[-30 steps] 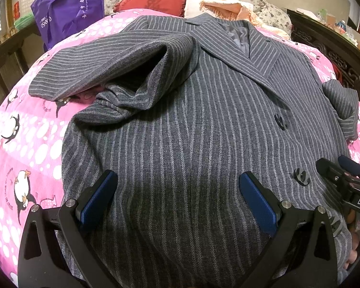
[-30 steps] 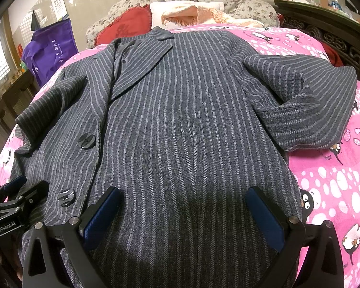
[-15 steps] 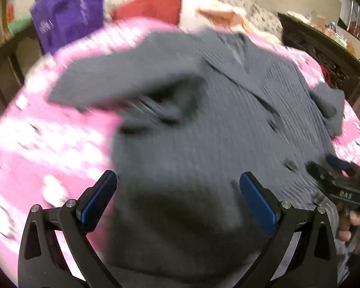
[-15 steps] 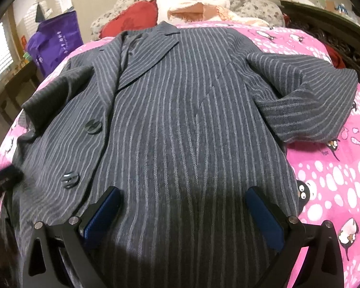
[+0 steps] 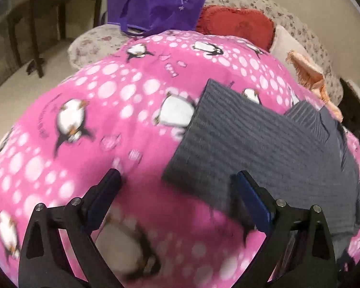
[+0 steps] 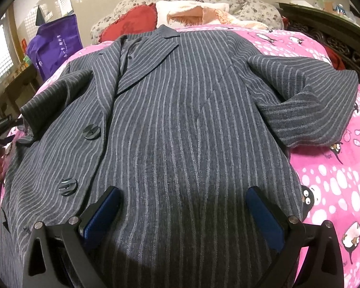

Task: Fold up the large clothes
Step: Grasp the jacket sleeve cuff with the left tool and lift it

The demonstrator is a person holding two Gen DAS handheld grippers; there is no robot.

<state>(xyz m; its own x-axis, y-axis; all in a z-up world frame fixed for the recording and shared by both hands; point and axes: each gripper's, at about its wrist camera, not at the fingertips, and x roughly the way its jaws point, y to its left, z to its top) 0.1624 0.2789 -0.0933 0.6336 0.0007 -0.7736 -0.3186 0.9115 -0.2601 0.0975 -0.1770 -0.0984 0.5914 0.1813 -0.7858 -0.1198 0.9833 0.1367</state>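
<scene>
A bed under a pink penguin-print blanket (image 5: 103, 124) fills the left wrist view; a purple tote bag (image 5: 156, 0) hangs at 12 o'clock, a red cushion (image 5: 235, 24) at 1 o'clock, a dark wooden table (image 5: 48, 7) at 10 o'clock. The grey pinstriped coat's left sleeve (image 5: 240, 144) lies flat at 3 o'clock, cuff end toward the centre. The left gripper (image 5: 177, 199) is spread wide and empty, poised just short of that cuff. This looks like the opening step, folding a sleeve in: the next move calls for closing on the cuff and carrying it across the chest.

In the right wrist view, the blanket (image 6: 336, 180) shows at 3 o'clock, floral bedding and a peach towel (image 6: 204, 14) at 12. The coat (image 6: 180, 124) lies face up and buttoned, collar at 12 o'clock, right sleeve (image 6: 307, 105) bent at 2 o'clock. The right gripper (image 6: 183, 213) hovers spread over the hem, holding nothing.
</scene>
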